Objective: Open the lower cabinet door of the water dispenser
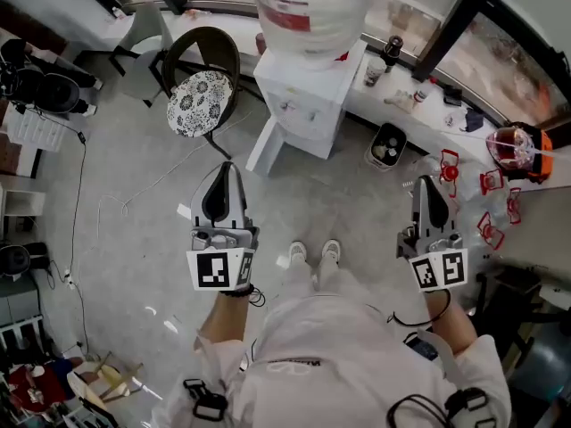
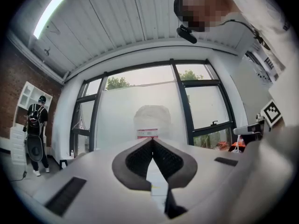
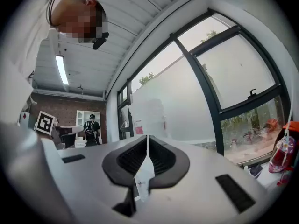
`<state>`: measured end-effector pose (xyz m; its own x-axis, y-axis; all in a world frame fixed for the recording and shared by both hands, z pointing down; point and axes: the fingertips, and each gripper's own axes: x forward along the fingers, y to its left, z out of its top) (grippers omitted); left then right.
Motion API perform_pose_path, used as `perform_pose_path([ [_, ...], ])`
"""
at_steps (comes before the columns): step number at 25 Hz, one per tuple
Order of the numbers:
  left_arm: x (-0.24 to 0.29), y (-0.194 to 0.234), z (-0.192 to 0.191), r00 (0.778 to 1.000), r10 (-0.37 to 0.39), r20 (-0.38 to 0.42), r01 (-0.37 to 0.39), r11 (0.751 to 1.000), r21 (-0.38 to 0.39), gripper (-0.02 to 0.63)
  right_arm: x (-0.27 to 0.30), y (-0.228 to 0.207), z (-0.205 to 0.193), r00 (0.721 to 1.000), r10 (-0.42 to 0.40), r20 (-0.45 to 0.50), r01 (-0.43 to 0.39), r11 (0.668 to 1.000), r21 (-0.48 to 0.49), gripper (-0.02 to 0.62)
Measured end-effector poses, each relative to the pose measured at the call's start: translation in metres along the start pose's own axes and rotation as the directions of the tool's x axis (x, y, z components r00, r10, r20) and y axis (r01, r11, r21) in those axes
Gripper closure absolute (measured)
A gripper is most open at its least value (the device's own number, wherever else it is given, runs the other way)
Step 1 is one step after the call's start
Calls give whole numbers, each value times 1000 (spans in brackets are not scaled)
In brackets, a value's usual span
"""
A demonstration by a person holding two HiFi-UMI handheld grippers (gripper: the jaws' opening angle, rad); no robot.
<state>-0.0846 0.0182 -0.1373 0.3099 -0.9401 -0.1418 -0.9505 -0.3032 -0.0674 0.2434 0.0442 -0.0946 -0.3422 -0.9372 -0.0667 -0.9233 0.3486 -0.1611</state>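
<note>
The white water dispenser (image 1: 308, 92) stands at the top middle of the head view with a large bottle (image 1: 308, 7) on top. A white panel (image 1: 265, 147) juts out from its lower left, like a door swung open. Both grippers are held up well short of the dispenser, pointing toward it. My left gripper (image 1: 226, 168) is shut and holds nothing. My right gripper (image 1: 426, 183) is also shut and holds nothing. Beyond the closed tips of the left gripper (image 2: 152, 141), the left gripper view shows the bottle (image 2: 152, 118). In the right gripper view the right gripper (image 3: 147, 139) has the bottle (image 3: 149, 115) ahead of it.
A chair with a patterned cushion (image 1: 201, 101) stands left of the dispenser. A small bin (image 1: 387, 144) sits to its right under a cluttered window ledge (image 1: 428, 96). Red objects (image 1: 508, 145) lie far right. A person with a backpack (image 2: 35, 125) stands at the left.
</note>
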Motion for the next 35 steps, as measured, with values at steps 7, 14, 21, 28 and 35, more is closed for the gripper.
perform_pose_path([
  [7,-11,-11,9,998,-64,16,64,998,0,603,-25,20,19,999,-24,25,25,999,-49,571],
  [14,-16,-18,17,994,-103,34,103,995,-5,603,-33,36,26,999,-42,17,44,994,-96,580],
  [21,-23,-24,24,991,-123,51,123,992,-1,603,-38,44,26,999,-27,18,29,993,-111,580],
  [28,-22,-28,31,989,-136,60,136,991,8,603,-38,45,31,999,-23,28,26,992,-122,580],
  [35,-26,-31,32,989,-132,69,131,991,9,603,-42,45,30,999,-22,33,26,991,-128,580],
])
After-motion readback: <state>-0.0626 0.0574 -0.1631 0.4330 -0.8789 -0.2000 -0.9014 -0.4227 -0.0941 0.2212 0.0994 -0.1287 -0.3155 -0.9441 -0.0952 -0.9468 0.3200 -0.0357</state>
